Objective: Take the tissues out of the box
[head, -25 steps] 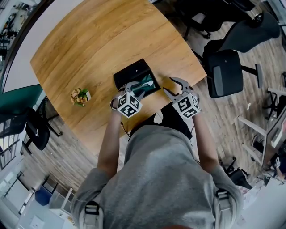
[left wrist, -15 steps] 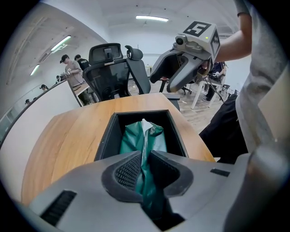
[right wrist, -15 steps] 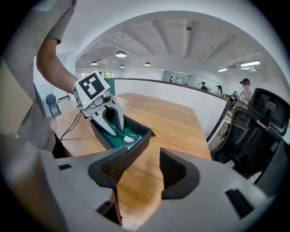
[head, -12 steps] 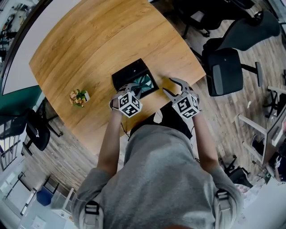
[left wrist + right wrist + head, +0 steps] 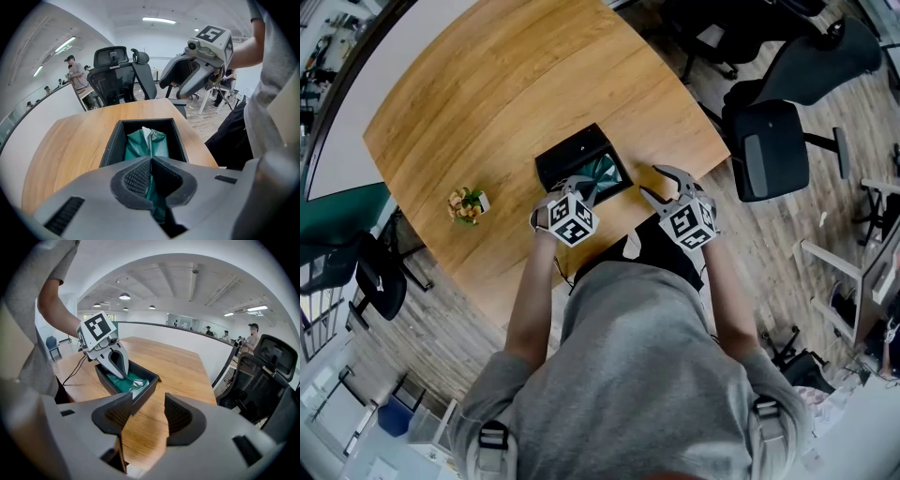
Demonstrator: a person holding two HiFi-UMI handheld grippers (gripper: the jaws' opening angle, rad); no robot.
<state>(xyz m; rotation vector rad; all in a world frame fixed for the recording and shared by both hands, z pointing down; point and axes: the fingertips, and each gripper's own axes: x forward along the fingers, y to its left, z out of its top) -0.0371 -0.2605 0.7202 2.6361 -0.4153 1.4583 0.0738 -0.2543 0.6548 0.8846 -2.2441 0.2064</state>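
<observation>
Tissue pack [image 5: 140,146] in box [image 5: 111,146], clamped in L tool [image 5: 151,164]; R tool [image 5: 147,416] apart, empty, near box.

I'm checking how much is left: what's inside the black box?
A green tissue pack lies in the black box, a white tissue poking from its top. The left tool is shut on the pack's near end. Anything beneath the pack is covered.

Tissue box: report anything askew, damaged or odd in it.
Nothing is damaged or spilled. The green tissue pack inside the black box is crumpled, a white tissue poking from its far end, and the left tool is shut on the pack's near end.
</observation>
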